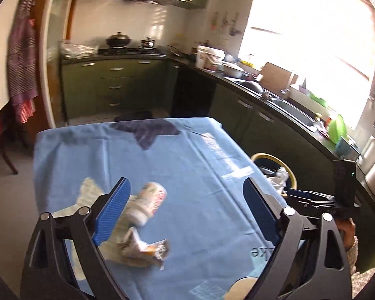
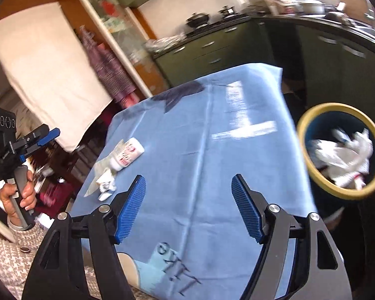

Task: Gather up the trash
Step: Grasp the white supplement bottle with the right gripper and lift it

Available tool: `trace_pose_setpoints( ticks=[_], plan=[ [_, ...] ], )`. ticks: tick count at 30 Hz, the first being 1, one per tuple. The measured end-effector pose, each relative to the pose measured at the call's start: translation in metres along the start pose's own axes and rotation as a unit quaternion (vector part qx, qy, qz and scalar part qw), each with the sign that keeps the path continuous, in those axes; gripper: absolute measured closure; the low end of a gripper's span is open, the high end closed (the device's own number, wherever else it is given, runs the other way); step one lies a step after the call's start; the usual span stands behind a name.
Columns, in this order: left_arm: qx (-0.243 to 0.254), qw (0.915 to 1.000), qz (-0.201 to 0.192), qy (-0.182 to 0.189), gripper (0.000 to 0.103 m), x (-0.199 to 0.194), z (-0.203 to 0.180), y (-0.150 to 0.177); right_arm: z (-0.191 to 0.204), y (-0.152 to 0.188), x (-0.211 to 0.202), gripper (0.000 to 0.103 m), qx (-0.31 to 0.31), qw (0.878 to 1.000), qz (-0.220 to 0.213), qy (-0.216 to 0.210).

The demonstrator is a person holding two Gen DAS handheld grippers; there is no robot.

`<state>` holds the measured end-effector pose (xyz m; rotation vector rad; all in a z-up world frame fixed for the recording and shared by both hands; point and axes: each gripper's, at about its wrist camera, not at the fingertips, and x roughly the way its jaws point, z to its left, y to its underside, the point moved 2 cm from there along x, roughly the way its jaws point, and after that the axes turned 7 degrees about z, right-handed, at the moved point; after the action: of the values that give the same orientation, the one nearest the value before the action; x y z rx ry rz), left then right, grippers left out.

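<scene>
So the leftover trash sits bunched on the left side of the blue cloth-covered table (image 1: pixel 200 170): a flat white tissue or paper scrap (image 1: pixel 90 190) furthest left, a small white plastic bottle with red print (image 1: pixel 150 200) lying on its side just beside it, and a crumpled foil snack wrapper (image 1: pixel 142 247) nearer the person. The left gripper (image 1: pixel 187 212) hangs right over that pile, jaws spread wide with nothing between them, the bottle close to the left pad. My guess is that's the lineup for the next grab.

Moving right, the right gripper (image 2: pixel 188 207) hovers over bare cloth, also released and empty.

Off the table's right edge, low down, stands the round dark bin with a yellow rim (image 2: pixel 312 117), already holding white crumpled paper and plastic (image 2: pixel 342 155). Parked there, it makes for a short carry off that edge. I'd say it's partway done.
</scene>
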<state>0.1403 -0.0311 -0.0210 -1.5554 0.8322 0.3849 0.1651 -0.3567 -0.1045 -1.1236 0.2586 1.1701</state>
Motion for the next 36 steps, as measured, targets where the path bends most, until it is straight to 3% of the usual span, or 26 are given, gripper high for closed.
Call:
trace_pose_setpoints(
  ticks=[4,9,12,19,26,36],
  plan=[
    [-0.042,0.9975,-0.005,-0.056,0.016,-0.020,0.058,0.025,0.065,-0.033,0.064,0.032,-0.100,0.993,0.066,-0.017],
    [-0.090,0.9946,0.008,-0.051,0.016,-0.025,0.099,0.051,0.136,-0.052,0.133,0.032,-0.237,0.966,0.105,-0.014],
    [-0.105,0.9931,0.009,-0.050,0.016,-0.028,0.110,0.060,0.154,-0.061,0.168,0.023,-0.276,0.954,0.119,0.004],
    [-0.115,0.9924,0.004,-0.043,0.016,-0.032,0.122,0.067,0.154,-0.069,0.231,0.016,-0.313,0.934,0.163,0.043],
    [-0.123,0.9917,0.013,-0.036,0.016,-0.025,0.126,0.071,0.161,-0.064,0.246,0.012,-0.314,0.933,0.175,0.029],
    [-0.125,0.9913,0.022,-0.033,0.016,-0.018,0.130,0.074,0.163,-0.065,0.270,0.012,-0.318,0.929,0.182,0.056]
  ],
)
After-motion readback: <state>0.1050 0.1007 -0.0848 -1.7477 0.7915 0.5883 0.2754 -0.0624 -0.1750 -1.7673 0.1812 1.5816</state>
